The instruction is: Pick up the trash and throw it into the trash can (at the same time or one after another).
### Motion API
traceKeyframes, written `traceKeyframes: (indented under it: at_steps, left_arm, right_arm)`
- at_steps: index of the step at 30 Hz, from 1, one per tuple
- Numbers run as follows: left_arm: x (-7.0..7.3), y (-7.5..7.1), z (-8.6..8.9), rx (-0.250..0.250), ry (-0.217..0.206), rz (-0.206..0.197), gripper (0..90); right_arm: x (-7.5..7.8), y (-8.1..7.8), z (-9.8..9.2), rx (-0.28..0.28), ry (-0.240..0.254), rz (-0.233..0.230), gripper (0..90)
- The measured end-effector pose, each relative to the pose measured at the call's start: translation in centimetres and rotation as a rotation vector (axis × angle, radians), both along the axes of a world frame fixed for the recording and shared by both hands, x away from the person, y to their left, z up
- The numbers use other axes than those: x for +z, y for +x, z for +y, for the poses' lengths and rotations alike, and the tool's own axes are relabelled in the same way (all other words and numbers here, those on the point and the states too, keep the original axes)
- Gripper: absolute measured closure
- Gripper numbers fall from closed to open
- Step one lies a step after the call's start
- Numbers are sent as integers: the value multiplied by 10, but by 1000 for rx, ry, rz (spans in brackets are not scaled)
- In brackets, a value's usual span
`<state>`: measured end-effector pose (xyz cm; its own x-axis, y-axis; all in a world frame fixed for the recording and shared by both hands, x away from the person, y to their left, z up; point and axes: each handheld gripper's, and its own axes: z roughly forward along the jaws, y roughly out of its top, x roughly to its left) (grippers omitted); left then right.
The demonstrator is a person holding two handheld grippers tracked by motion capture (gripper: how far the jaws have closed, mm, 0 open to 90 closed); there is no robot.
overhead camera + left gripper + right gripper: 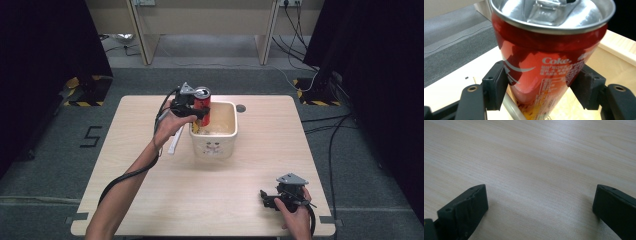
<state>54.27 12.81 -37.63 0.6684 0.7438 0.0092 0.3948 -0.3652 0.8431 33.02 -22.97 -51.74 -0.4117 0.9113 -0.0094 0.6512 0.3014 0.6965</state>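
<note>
High view: a red can (202, 105) is being pinched by the left gripper (192, 109) above the 9 o'clock rim of a cream tub (215, 144), which is sitting just beyond the centre of the table (200, 200). The can is being held upright with its silver top facing up, its lower part dipping inside the tub. A white flat strip (175, 144) is lying on the table just beside the tub, at its 8 o'clock. The left hand (172, 122) is being wrapped around the gripper's handle, with the cable trailing back along the forearm.

Left gripper view: the can (549, 62) is being squeezed between the two black jaws, one pressing each side of its lower half, and the word "Coke" is being shown in white on its side. The tub's pale rim (621, 50) is being seen at 3 o'clock behind the can.

At the table's 5 o'clock corner, the right gripper (272, 197) is being held low over the table by the right hand (295, 212), well apart from the tub. In the right gripper view, its jaws are being kept spread wide over bare wood (536, 170), with nothing between them.
</note>
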Motion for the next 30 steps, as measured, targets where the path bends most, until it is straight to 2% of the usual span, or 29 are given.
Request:
traceKeyframes:
  at_steps: [11,19,30]
  left_arm:
    - [-4,2,1,9,-4,8,335]
    - [-3,1,3,1,-24,17,321]
    - [7,-6,5,-25,-46,4,263]
  right_arm:
    - [0,0,0,1,0,1,3]
    - [0,0,0,0,1,1,3]
    - [0,0,0,1,-1,1,2]
